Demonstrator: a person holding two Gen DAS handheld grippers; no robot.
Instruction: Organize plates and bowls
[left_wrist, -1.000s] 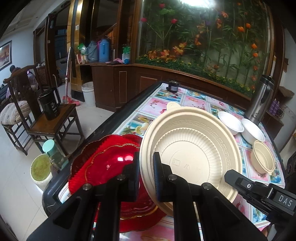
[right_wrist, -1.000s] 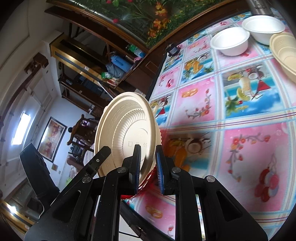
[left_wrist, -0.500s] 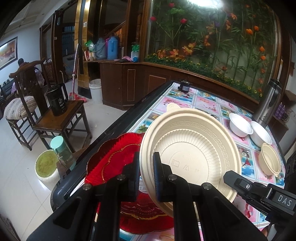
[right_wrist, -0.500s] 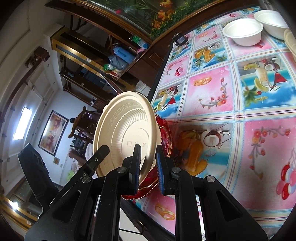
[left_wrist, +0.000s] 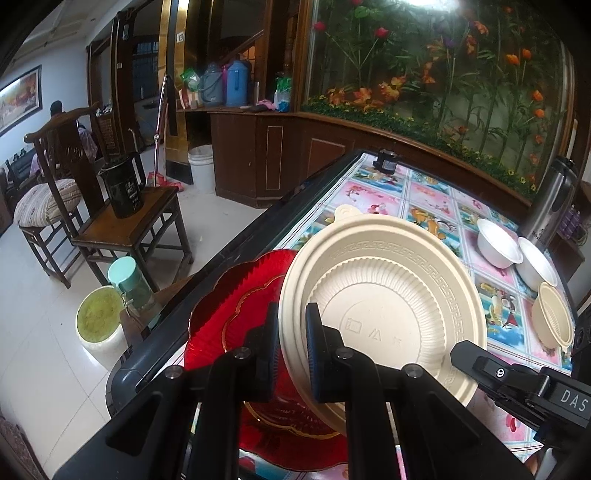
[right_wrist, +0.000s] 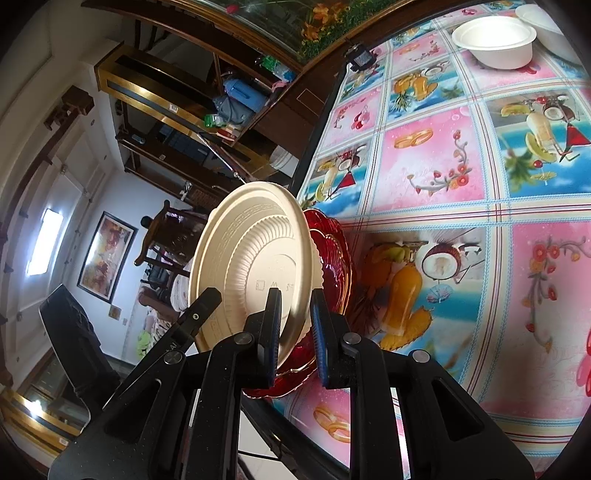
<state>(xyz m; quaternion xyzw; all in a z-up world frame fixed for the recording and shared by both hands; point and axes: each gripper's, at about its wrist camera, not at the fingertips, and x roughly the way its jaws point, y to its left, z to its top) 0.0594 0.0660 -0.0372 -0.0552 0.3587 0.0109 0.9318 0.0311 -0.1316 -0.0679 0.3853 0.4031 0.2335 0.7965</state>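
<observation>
A: The left gripper (left_wrist: 291, 347) is clamped on the near rim of the cream plate (left_wrist: 384, 314); the right gripper (right_wrist: 295, 328) pinches the same rim beside it.

B: Where's the plate?

A: Tilted on edge, just above the red plate (left_wrist: 236, 314) at the table's (right_wrist: 443, 184) near corner.

B: And the bowls?

A: Well apart, empty: two white bowls (left_wrist: 496, 243), one cream bowl (left_wrist: 552, 319).
</observation>
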